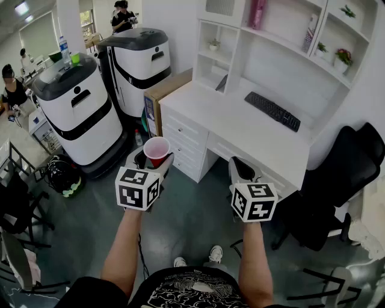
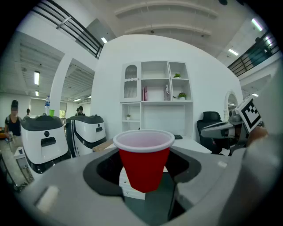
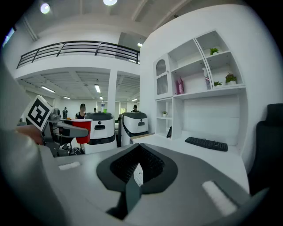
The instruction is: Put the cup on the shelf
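Note:
An upright red cup [image 1: 157,150] with a white rim is held between the jaws of my left gripper [image 1: 154,159], above the floor in front of the white desk [image 1: 240,123]. The cup [image 2: 143,160] fills the middle of the left gripper view and shows small at the left of the right gripper view as a red cup [image 3: 81,131]. The white shelf unit [image 1: 283,42] rises above the desk's back. My right gripper [image 1: 242,169] is shut and holds nothing, level with the left one near the desk's front edge; its jaws meet in the right gripper view [image 3: 136,175].
A black keyboard [image 1: 272,111] lies on the desk. Small potted plants [image 1: 343,57] and a pink bottle [image 1: 257,13] stand on the shelves. Two white-and-black machines [image 1: 78,108] stand to the left, with a cardboard box [image 1: 166,90] against the desk. A black office chair [image 1: 337,180] is at the right.

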A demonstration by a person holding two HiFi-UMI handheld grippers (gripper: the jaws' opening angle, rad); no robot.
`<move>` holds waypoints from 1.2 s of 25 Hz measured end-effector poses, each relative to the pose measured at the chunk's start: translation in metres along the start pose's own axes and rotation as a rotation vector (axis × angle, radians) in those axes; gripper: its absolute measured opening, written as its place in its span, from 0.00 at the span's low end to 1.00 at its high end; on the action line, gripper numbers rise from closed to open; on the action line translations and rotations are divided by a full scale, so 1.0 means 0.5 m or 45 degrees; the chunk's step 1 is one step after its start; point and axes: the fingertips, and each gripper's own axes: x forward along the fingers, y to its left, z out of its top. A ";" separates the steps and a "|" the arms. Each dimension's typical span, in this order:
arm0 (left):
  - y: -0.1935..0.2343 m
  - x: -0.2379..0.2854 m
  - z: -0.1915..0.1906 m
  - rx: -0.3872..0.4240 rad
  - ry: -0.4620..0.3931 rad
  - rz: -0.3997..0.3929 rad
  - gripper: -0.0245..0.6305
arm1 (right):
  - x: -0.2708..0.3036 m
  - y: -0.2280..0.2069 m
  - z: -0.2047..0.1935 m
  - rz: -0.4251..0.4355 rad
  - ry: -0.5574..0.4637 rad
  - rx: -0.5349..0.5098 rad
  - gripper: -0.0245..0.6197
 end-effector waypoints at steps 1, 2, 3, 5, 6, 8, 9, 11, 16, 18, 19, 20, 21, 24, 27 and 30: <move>0.002 0.001 0.000 0.000 -0.002 -0.001 0.48 | 0.002 0.000 0.001 -0.003 -0.005 -0.001 0.07; 0.003 0.002 0.000 0.000 -0.004 -0.002 0.48 | 0.003 0.001 0.003 -0.005 -0.010 -0.002 0.07; 0.005 0.002 0.000 0.001 -0.005 -0.003 0.48 | 0.005 0.003 0.004 -0.006 -0.014 -0.001 0.07; 0.009 0.000 -0.002 0.003 -0.001 -0.007 0.48 | 0.006 0.010 0.004 -0.007 -0.016 0.002 0.07; 0.011 -0.002 -0.004 0.001 0.002 -0.010 0.48 | 0.006 0.013 0.003 -0.007 -0.013 0.004 0.07; 0.012 -0.003 -0.007 -0.007 0.003 -0.015 0.48 | 0.005 0.018 0.002 -0.006 -0.008 0.002 0.07; 0.012 -0.002 -0.007 -0.009 0.002 -0.017 0.48 | 0.005 0.019 0.002 -0.006 -0.006 0.000 0.07; 0.015 0.002 -0.007 -0.010 0.002 -0.019 0.48 | 0.007 0.019 0.003 -0.007 -0.004 -0.003 0.07; 0.014 0.026 -0.002 -0.010 0.000 -0.026 0.48 | 0.018 -0.001 0.005 -0.015 -0.006 -0.002 0.07; 0.015 0.040 -0.002 -0.004 0.005 -0.029 0.48 | 0.030 -0.012 0.007 -0.015 -0.008 0.004 0.07; 0.018 0.048 -0.002 -0.002 0.008 -0.029 0.48 | 0.039 -0.016 0.007 -0.012 -0.008 0.007 0.07; 0.022 0.056 -0.003 -0.001 0.012 -0.026 0.48 | 0.051 -0.019 0.006 -0.008 -0.007 0.011 0.07; 0.028 0.065 -0.004 0.000 0.016 -0.022 0.48 | 0.063 -0.023 0.006 -0.003 -0.005 0.014 0.07; 0.050 0.101 -0.004 0.003 0.027 -0.007 0.48 | 0.110 -0.037 0.009 0.013 -0.003 0.019 0.07; 0.076 0.146 -0.001 0.004 0.042 0.010 0.48 | 0.165 -0.055 0.015 0.030 0.003 0.026 0.07; 0.101 0.202 0.010 0.006 0.054 0.028 0.48 | 0.229 -0.083 0.026 0.052 0.012 0.026 0.07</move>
